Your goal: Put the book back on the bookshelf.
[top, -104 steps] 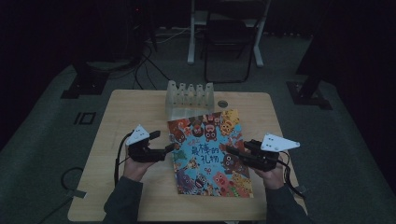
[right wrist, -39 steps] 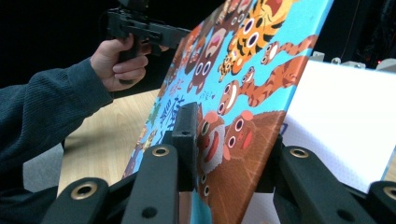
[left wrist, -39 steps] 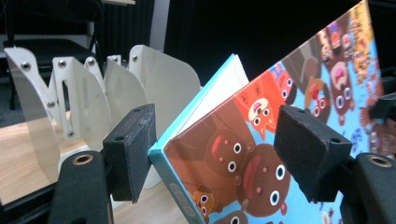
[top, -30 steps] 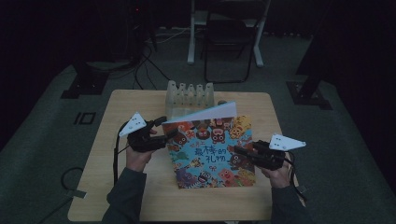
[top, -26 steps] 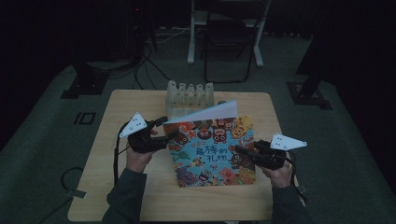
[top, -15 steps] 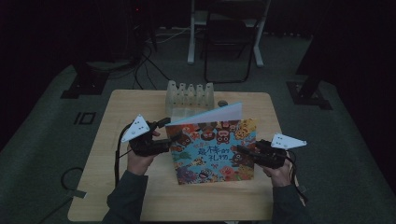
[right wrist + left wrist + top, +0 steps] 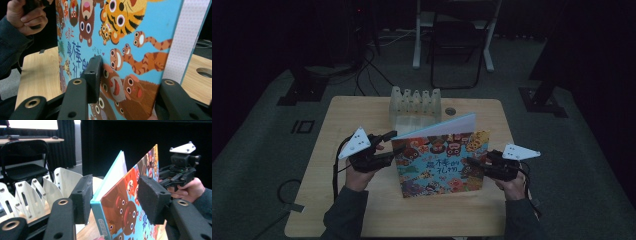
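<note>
A colourful picture book (image 7: 439,160) stands on its lower edge on the wooden table (image 7: 337,115), fanned slightly open at the top. My left gripper (image 7: 391,146) is at its spine side. In the left gripper view the jaws (image 7: 117,200) have just been closing, and both pads touch the book (image 7: 117,212) between them. My right gripper (image 7: 474,165) is at the book's right edge. In the right gripper view its jaws (image 7: 130,75) have just been opening; the left pad (image 7: 93,75) lies against the cover (image 7: 140,37) and the other pad is hidden behind the book.
A white slotted rack (image 7: 414,102) stands at the table's far edge just behind the book, near my left gripper (image 7: 37,192). A round hole (image 7: 450,111) is in the tabletop beside it. A folding chair (image 7: 457,45) and cables lie beyond the table.
The book has gone from lying flat to standing nearly upright and has fanned open. My left gripper has moved in on the spine edge. The right hand has stayed about where it was.
</note>
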Demonstrator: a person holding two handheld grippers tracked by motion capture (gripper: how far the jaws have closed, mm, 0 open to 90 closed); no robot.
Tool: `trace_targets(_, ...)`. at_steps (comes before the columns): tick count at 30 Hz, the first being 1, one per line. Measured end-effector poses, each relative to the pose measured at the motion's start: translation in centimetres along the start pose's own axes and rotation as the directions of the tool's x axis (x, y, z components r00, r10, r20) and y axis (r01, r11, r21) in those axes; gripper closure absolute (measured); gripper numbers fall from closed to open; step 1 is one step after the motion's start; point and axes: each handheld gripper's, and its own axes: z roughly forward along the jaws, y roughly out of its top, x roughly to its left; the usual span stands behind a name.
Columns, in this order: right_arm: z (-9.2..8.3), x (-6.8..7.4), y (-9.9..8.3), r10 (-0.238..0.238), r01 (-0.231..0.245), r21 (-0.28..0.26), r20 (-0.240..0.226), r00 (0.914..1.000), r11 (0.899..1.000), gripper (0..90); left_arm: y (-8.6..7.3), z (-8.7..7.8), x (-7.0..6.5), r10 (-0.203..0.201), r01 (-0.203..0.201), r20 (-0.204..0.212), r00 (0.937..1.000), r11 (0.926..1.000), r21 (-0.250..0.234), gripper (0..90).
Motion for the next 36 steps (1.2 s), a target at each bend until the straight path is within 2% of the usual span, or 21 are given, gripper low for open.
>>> trace_targets(3, -0.2, 0.0, 0.1, -0.005, 0.005, -0.008, 0.005, 1.0, 1.0, 57.7, 0.1, -0.2, -0.3, 0.017, -0.017, 0.015, 0.9997, 0.9998, 0.003, 50.9)
trace_targets(11, -0.6, 0.3, 0.2, -0.019, 0.019, 0.003, 0.001, 0.9998, 1.0, 55.0, -0.1, -0.4, -0.6, -0.002, 0.003, 0.061, 0.9981, 0.9998, -0.018, 51.5)
trace_targets(16, -0.9, 0.3, 0.2, -0.025, 0.025, 0.006, 0.001, 0.9997, 1.0, 53.9, -0.4, 0.0, -1.0, 0.008, -0.009, 0.096, 0.9953, 0.9999, 0.006, 49.3)
trace_targets(20, -1.3, 0.3, 0.2, -0.023, 0.023, -0.001, 0.006, 0.9997, 1.0, 53.3, -0.8, 0.4, -1.1, -0.002, 0.0, 0.12, 0.9927, 0.9999, 0.012, 47.6)
trace_targets(26, -1.7, 0.4, 0.2, -0.027, 0.027, -0.007, 0.016, 0.9995, 1.0, 52.3, -1.4, 1.0, -1.3, -0.01, 0.005, 0.112, 0.9937, 0.9993, 0.036, 44.6)
trace_targets(31, -2.0, 0.3, 0.2, -0.022, 0.022, -0.013, 0.026, 0.9994, 1.0, 51.9, -1.7, 1.0, -1.2, -0.025, 0.022, 0.125, 0.9918, 0.9994, 0.027, 47.4)
trace_targets(36, -2.3, 0.3, 0.1, -0.026, 0.026, -0.013, 0.035, 0.999, 1.0, 51.9, -2.0, 1.4, -1.6, -0.001, -0.004, 0.142, 0.9899, 0.9992, 0.039, 51.3)
